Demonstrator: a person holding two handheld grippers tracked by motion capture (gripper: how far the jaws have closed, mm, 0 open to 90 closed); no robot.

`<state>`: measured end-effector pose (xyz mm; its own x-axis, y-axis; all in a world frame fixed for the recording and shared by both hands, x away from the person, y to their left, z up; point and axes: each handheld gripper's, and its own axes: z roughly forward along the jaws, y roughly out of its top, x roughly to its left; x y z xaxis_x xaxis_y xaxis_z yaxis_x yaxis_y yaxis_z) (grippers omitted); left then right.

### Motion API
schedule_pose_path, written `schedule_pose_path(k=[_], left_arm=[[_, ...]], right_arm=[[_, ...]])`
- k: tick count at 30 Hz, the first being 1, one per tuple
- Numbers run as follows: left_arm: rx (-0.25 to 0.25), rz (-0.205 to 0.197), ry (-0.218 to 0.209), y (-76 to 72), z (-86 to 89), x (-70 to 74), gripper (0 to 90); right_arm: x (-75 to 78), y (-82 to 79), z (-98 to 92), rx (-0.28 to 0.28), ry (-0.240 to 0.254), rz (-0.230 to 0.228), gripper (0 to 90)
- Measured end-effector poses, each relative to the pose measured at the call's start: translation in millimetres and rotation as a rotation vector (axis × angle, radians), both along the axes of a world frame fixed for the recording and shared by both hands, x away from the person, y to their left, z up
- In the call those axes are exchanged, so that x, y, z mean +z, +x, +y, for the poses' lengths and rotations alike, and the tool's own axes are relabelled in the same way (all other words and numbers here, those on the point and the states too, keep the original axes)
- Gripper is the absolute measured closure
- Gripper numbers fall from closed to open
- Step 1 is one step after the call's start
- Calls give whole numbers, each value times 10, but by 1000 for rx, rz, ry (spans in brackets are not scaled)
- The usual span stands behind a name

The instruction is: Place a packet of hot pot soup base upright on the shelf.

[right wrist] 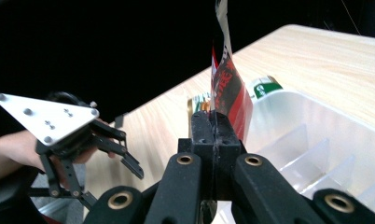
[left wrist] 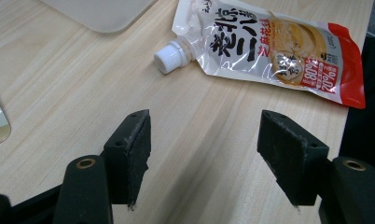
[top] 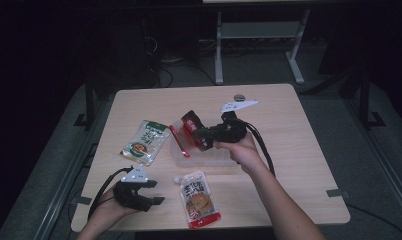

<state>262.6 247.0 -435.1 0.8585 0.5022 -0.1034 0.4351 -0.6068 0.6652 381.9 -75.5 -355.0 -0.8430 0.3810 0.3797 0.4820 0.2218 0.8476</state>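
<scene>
The right claw (top: 201,137) is clamping its two black jaws together on the edge of a red and black flat sauce pouch (top: 188,131), holding it upright and clear of the pale wooden desk (top: 299,150). In the right gripper view that pouch (right wrist: 230,91) is standing edge-on just above the closed jaws, over the near wall of a clear plastic tray with dividers (right wrist: 325,144). The left claw (top: 154,192) is resting near the desk's front left corner with its jaws standing apart and nothing between them. A red and white spouted pouch with a white screw cap (left wrist: 274,46) is lying flat just ahead of those jaws. A green and white flat pouch (top: 145,141) is lying left of the tray.
</scene>
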Motion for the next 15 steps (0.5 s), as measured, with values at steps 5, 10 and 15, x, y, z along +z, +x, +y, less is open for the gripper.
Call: schedule_pose_path(k=[5, 10, 15], left_arm=[[1, 5, 2, -2, 0, -3, 346], [-4, 7, 6, 0, -4, -3, 345], [-11, 7, 13, 6, -4, -4, 346]], right_arm=[[-5, 1, 41, -7, -28, 0, 895], [7, 0, 56, -21, -69, -21, 873], [27, -13, 62, -21, -110, -39, 851]])
